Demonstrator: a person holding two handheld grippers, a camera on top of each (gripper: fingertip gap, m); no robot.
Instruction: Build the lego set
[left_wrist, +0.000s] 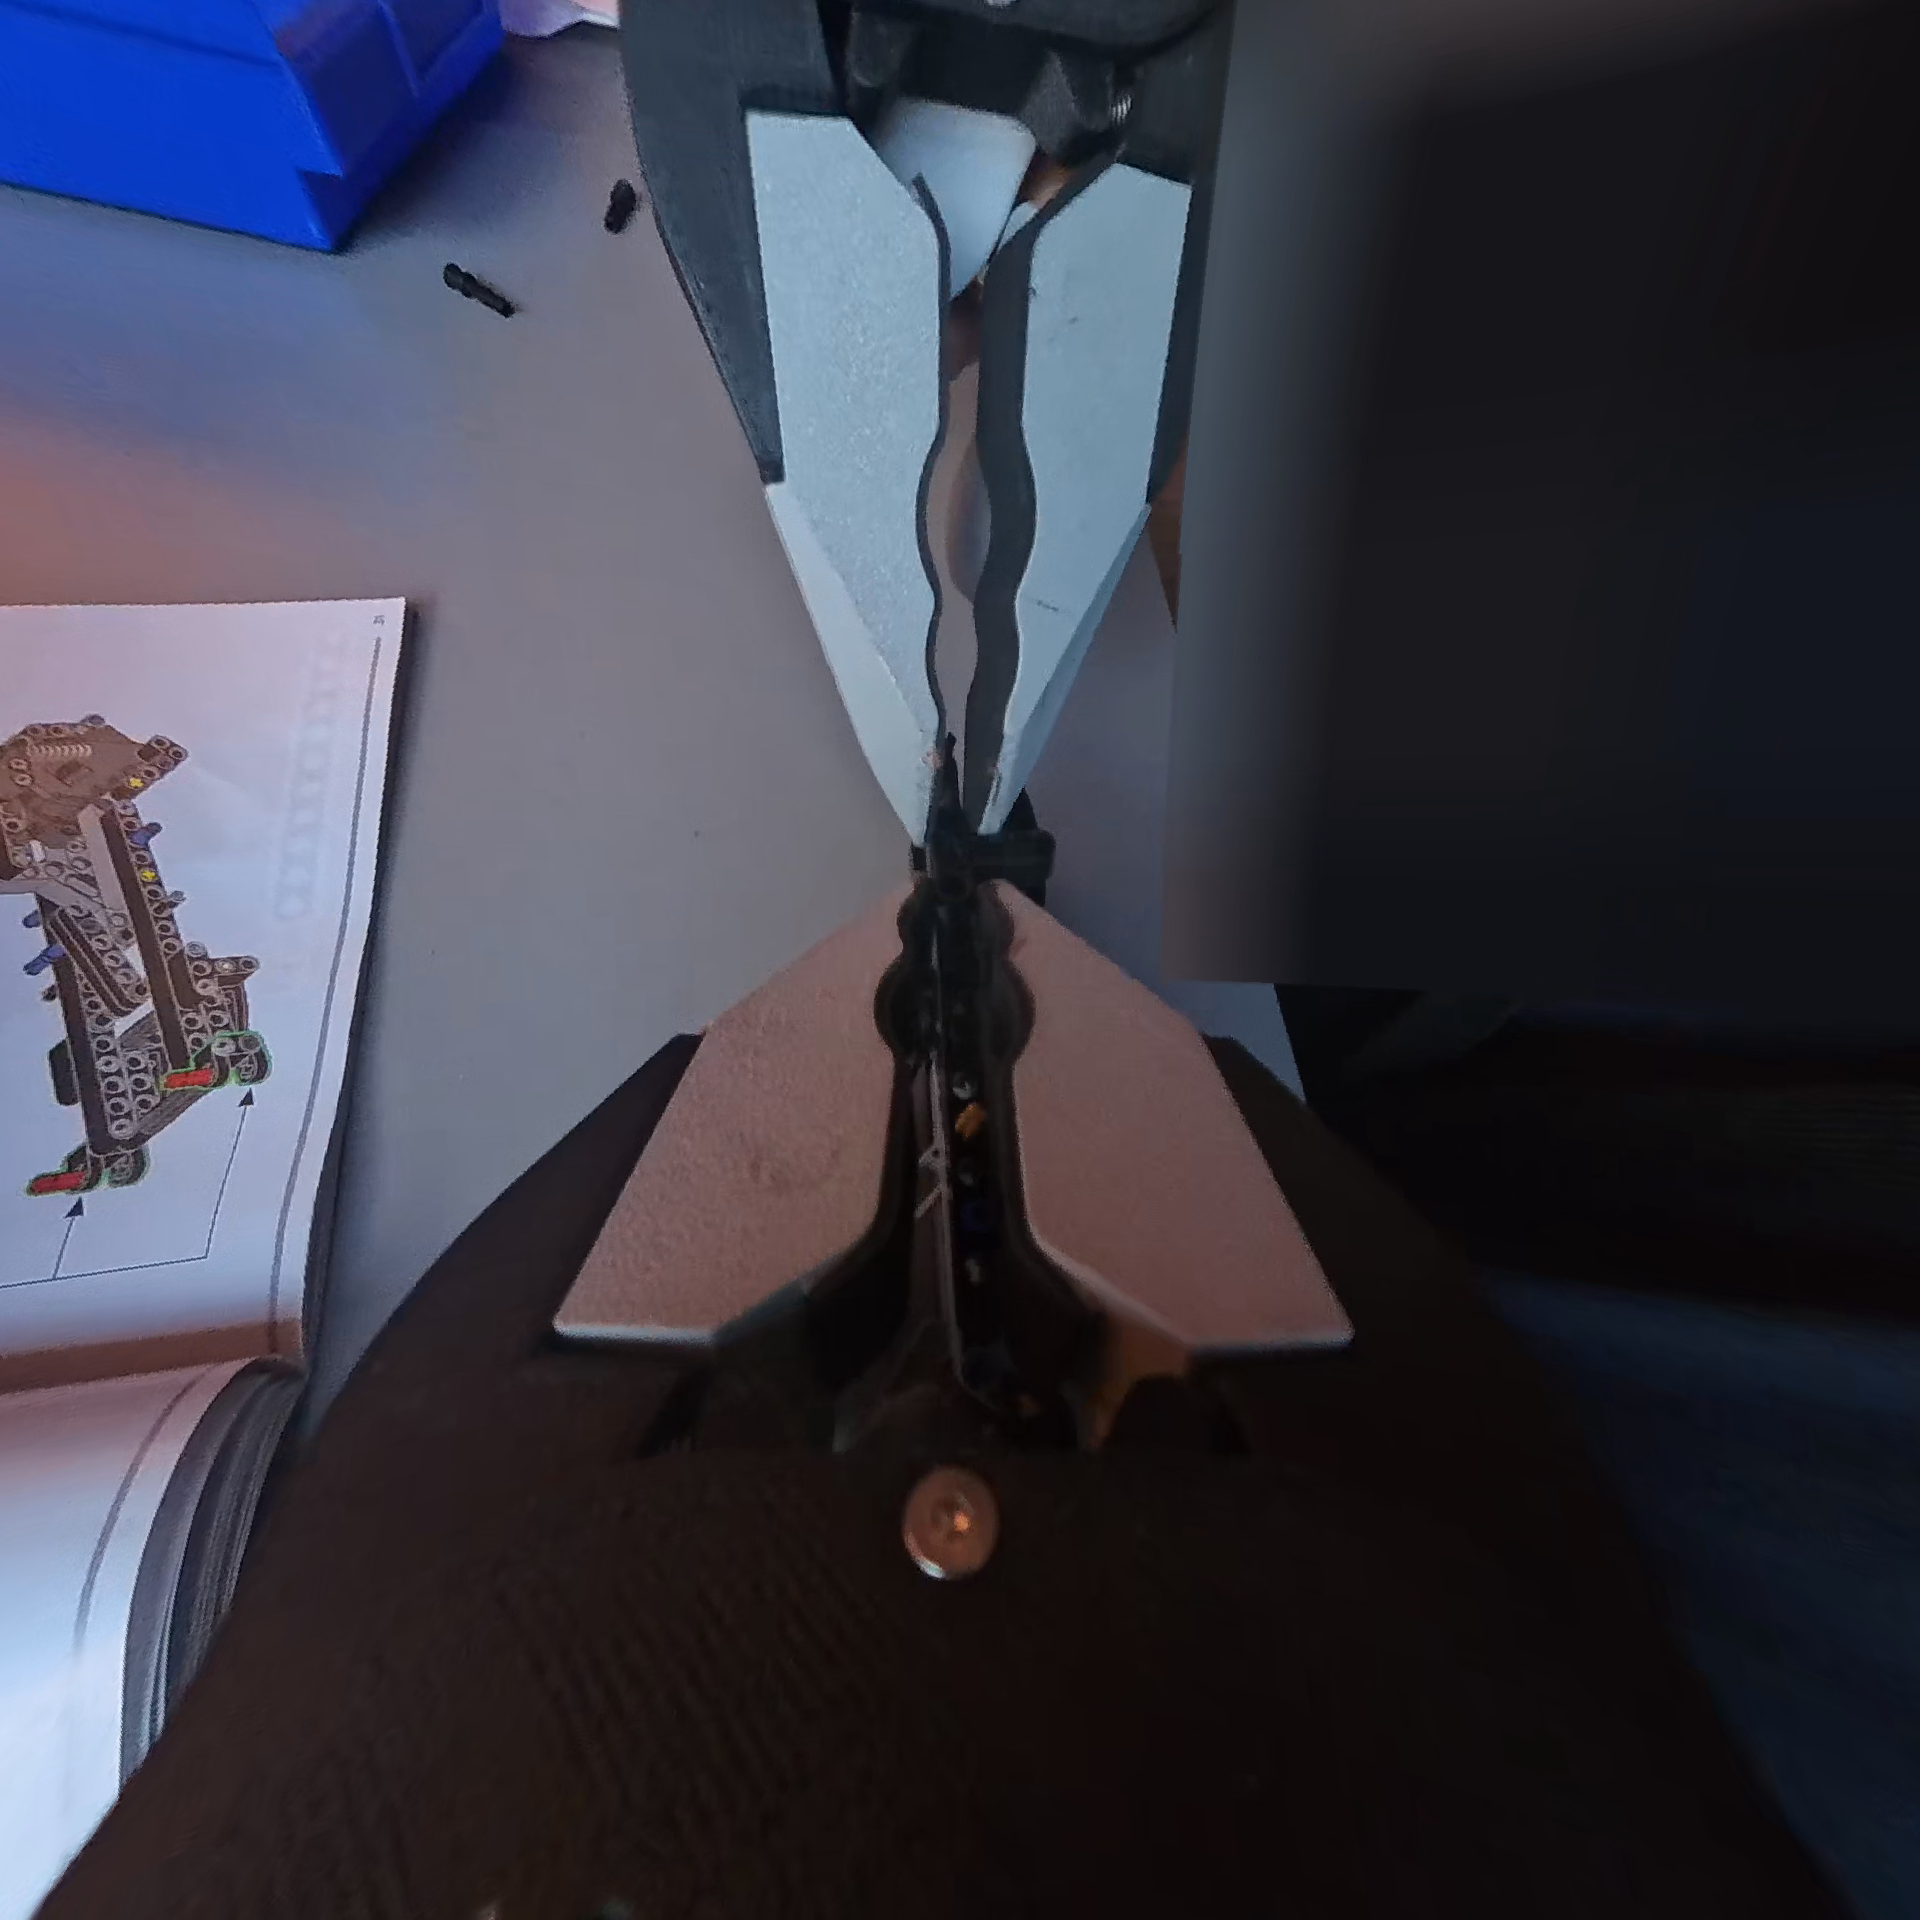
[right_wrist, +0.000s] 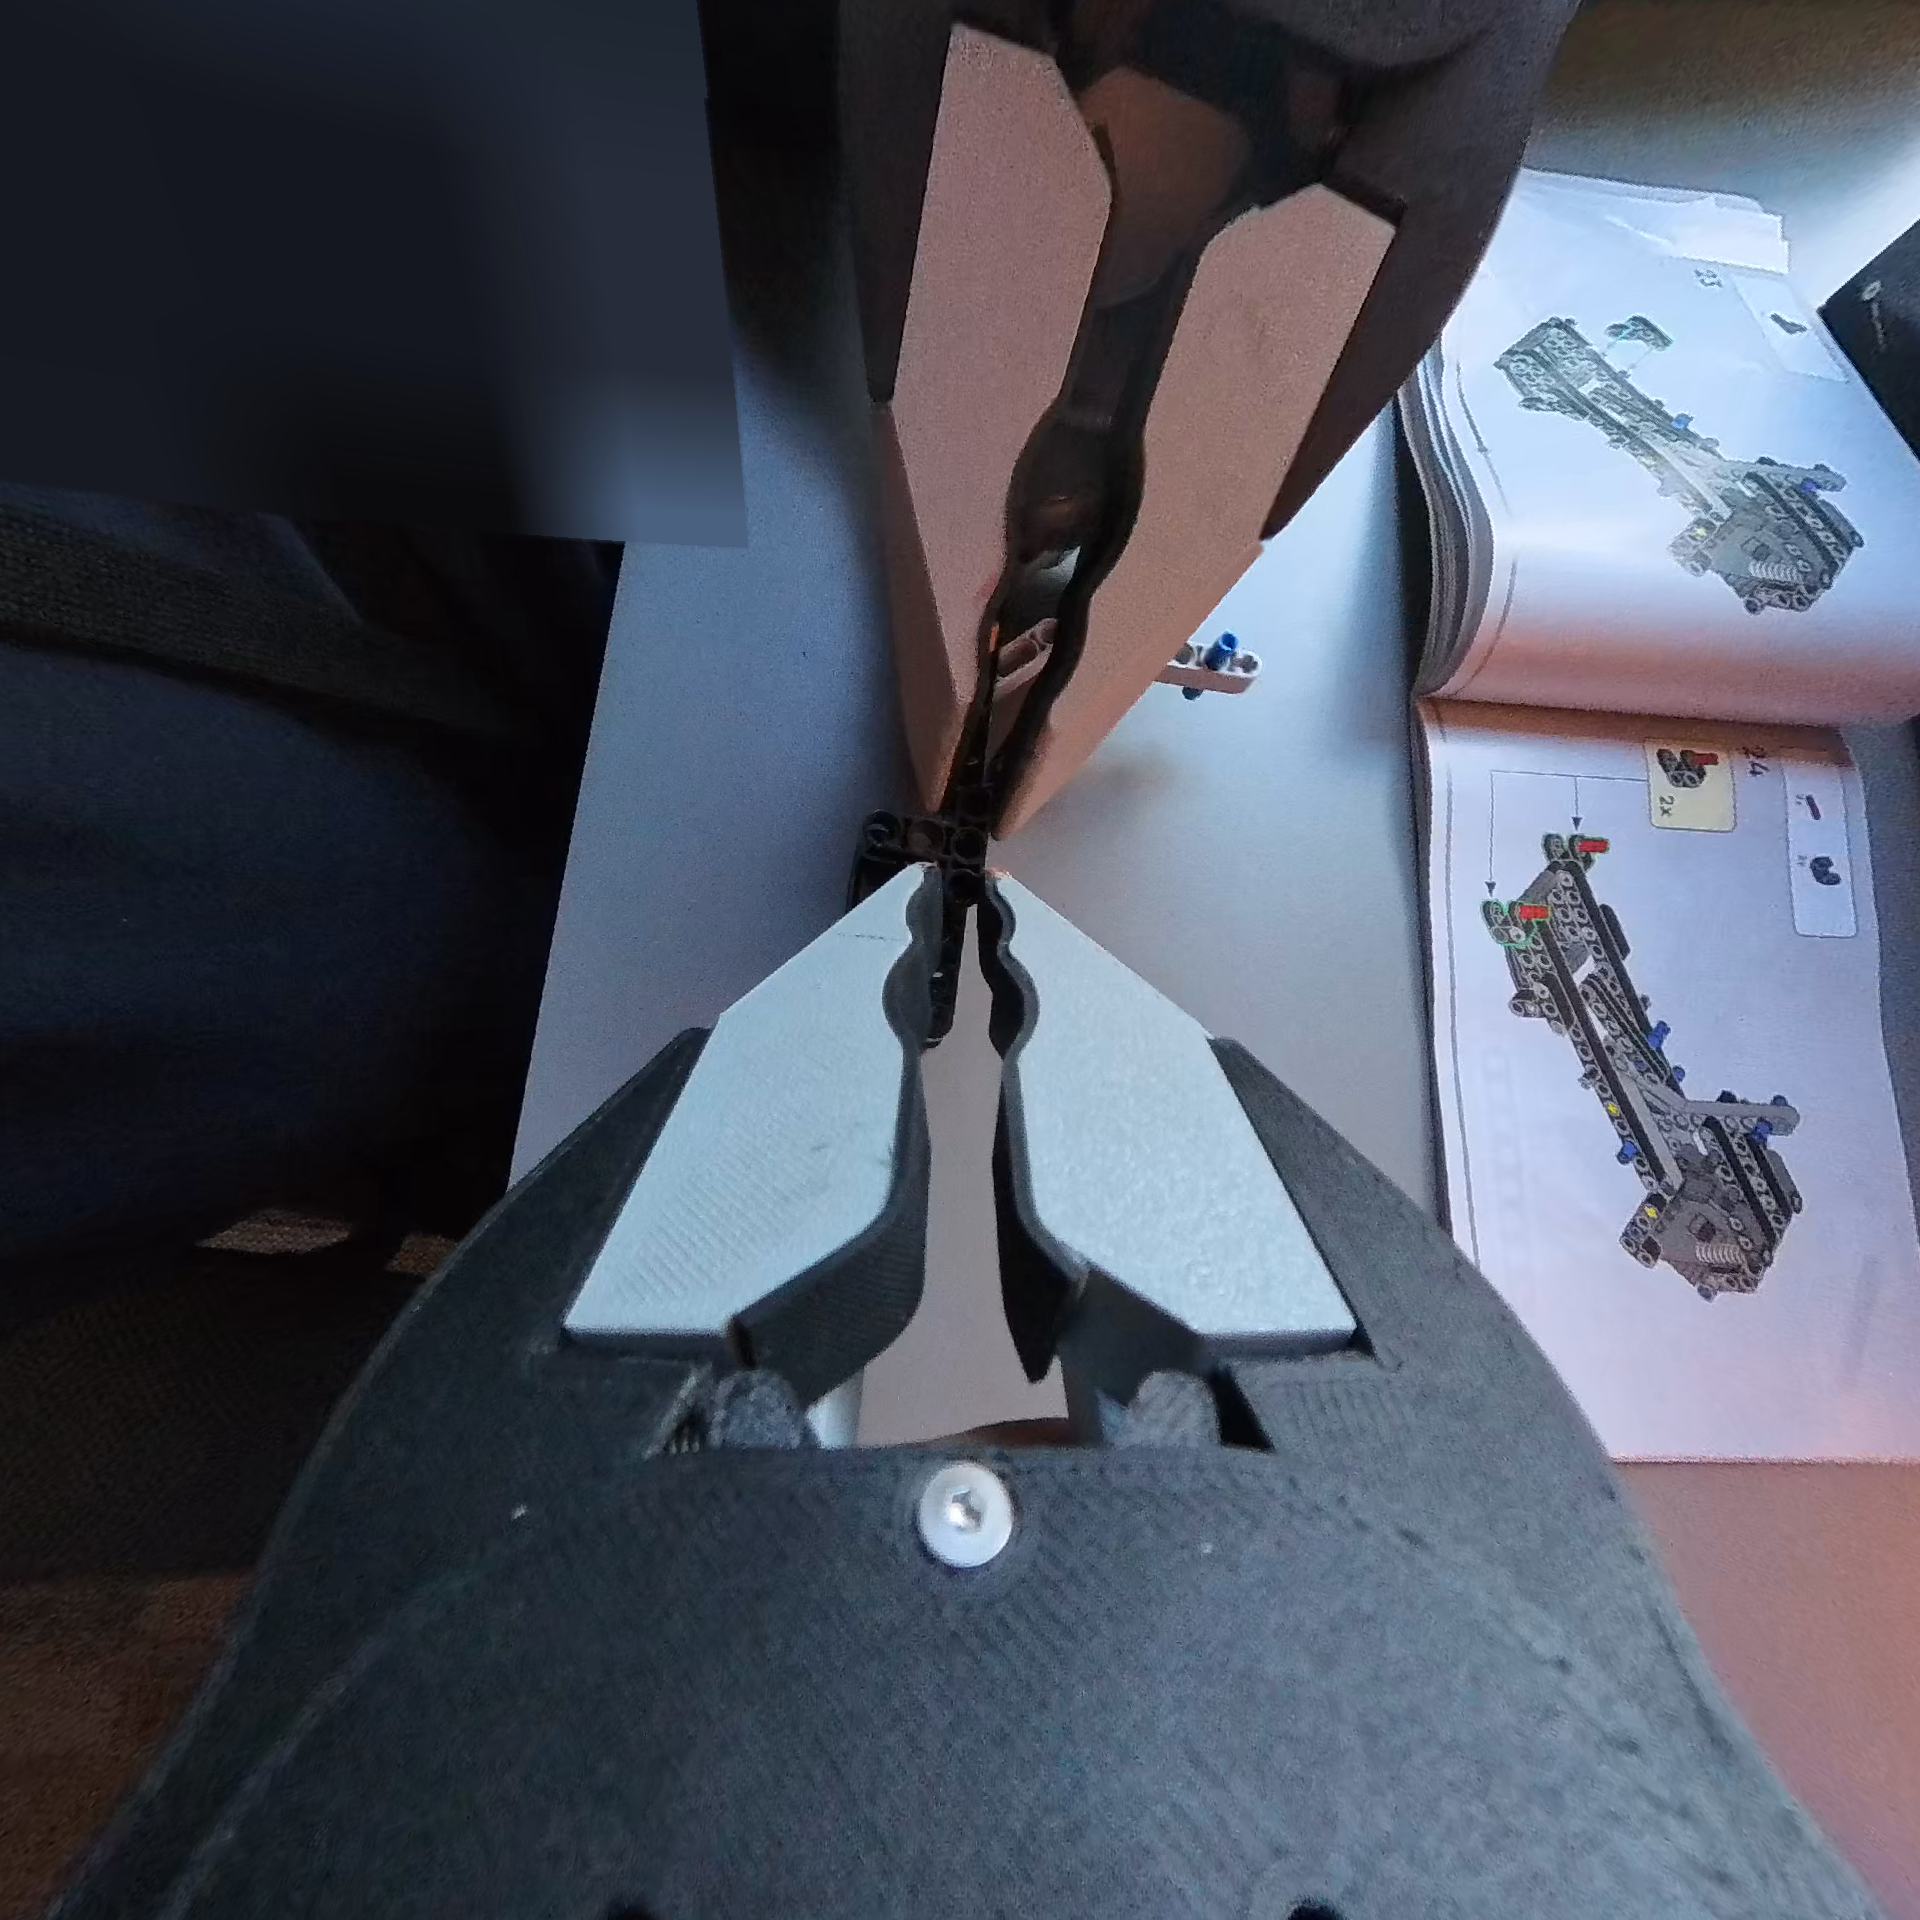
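Note:
My left gripper (left_wrist: 956, 906), with pink pads, is shut on a thin black lego assembly (left_wrist: 954, 1091) that carries small coloured pins. My right gripper (right_wrist: 961, 885), with grey pads, is shut on a black lego beam (right_wrist: 943, 971). The two grippers meet tip to tip above the table edge. In the left wrist view the right gripper (left_wrist: 954, 805) comes down from the top. In the right wrist view the left gripper (right_wrist: 971, 818) comes from the top. A short black cross piece (right_wrist: 920, 831) sits where the tips meet, also in the left wrist view (left_wrist: 1003, 847). How the parts join is hidden.
An open instruction booklet (left_wrist: 187, 935) lies on the grey table, at the right in the right wrist view (right_wrist: 1642, 1039). A blue bin (left_wrist: 239, 94) stands far left. Two black pins (left_wrist: 478, 291) lie near it. A light grey beam with a blue pin (right_wrist: 1221, 660) lies behind the left gripper.

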